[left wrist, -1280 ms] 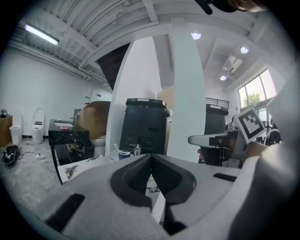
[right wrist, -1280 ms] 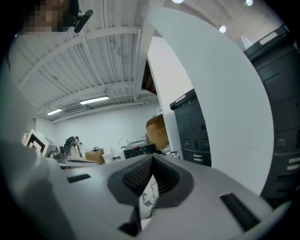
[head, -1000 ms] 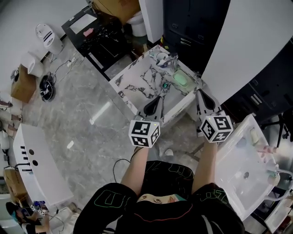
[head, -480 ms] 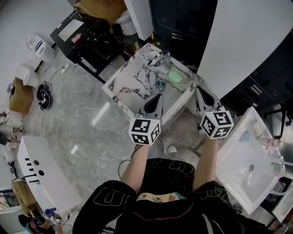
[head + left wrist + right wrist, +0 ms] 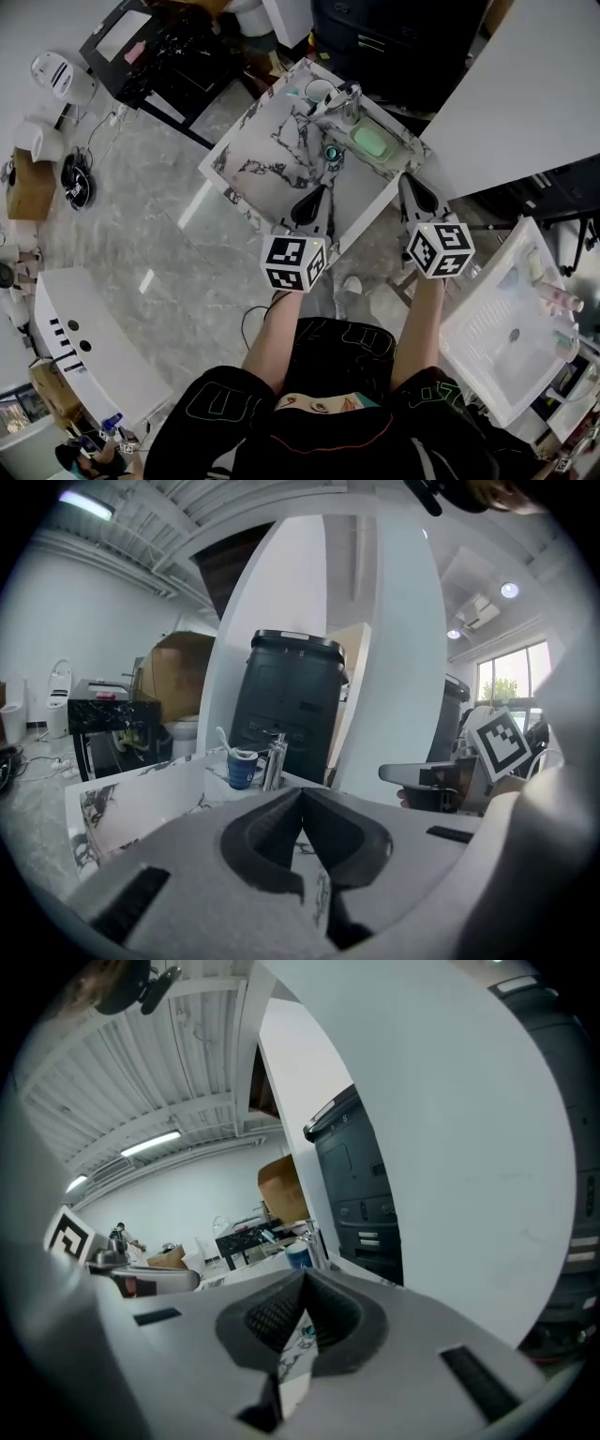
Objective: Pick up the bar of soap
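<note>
Holding closed, empty right gripper [image 5: 407, 180] short of pale green oblong soap bar [image 5: 370, 141]; needing opening wide, squaring across it.

No legible text or numbers.

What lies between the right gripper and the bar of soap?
Only bare marble sink between right gripper and bar of soap; head view shows it.

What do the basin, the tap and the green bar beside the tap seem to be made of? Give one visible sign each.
Basin: marble or marble-look stone, smooth; white with dark veins.
Tap: metal, likely chromed; bright silvery shine.
Green bar: probably soap; pale mint block with rounded edges.
</note>
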The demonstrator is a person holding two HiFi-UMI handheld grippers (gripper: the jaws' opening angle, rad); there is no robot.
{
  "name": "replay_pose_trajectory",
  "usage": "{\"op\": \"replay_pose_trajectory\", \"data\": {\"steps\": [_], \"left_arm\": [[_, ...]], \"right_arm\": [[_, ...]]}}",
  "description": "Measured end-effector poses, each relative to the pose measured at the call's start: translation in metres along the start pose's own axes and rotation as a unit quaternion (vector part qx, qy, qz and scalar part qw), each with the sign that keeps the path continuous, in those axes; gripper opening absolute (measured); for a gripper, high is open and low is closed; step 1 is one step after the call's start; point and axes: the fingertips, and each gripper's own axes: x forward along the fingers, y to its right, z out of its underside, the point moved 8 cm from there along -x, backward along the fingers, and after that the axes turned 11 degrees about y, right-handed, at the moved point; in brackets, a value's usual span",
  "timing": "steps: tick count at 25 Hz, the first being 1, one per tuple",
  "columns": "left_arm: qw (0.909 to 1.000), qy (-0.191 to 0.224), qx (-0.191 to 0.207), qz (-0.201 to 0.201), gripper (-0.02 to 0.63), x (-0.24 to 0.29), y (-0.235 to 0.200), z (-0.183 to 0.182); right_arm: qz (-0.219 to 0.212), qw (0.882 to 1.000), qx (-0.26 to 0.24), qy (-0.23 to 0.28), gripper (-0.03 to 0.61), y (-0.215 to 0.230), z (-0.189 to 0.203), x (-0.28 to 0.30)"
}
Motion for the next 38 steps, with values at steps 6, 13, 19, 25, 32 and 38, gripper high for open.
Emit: {"op": "replay_pose_trajectory", "data": {"steps": [6, 13, 19, 25, 32, 38], "left_arm": [[0.9992, -0.027, -0.023, 0.020, 0.008, 0.020, -0.021, 0.013], [0.9978, -0.036, -0.049, 0.028, 0.008, 0.030, -0.044, 0.027], [0.9958, -0.039, -0.082, 0.013, 0.008, 0.032, -0.064, 0.040], [0.9937, -0.032, -0.107, 0.007, 0.008, 0.031, -0.075, 0.046], [0.9914, -0.026, -0.128, -0.013, 0.008, 0.025, -0.089, 0.052], [0.9904, -0.022, -0.134, -0.027, 0.008, 0.027, -0.098, 0.052]], "right_arm": [[0.012, 0.998, -0.020, -0.057, 0.006, 0.013, 0.020, 0.046], [-0.006, 0.991, -0.068, -0.117, 0.014, 0.024, 0.031, 0.092], [-0.045, 0.973, -0.105, -0.202, 0.103, 0.029, 0.037, 0.131], [-0.074, 0.946, -0.154, -0.275, 0.165, 0.032, 0.044, 0.165], [-0.118, 0.905, -0.194, -0.361, 0.213, 0.036, 0.055, 0.189], [-0.138, 0.879, -0.202, -0.409, 0.232, 0.040, 0.068, 0.199]]}}
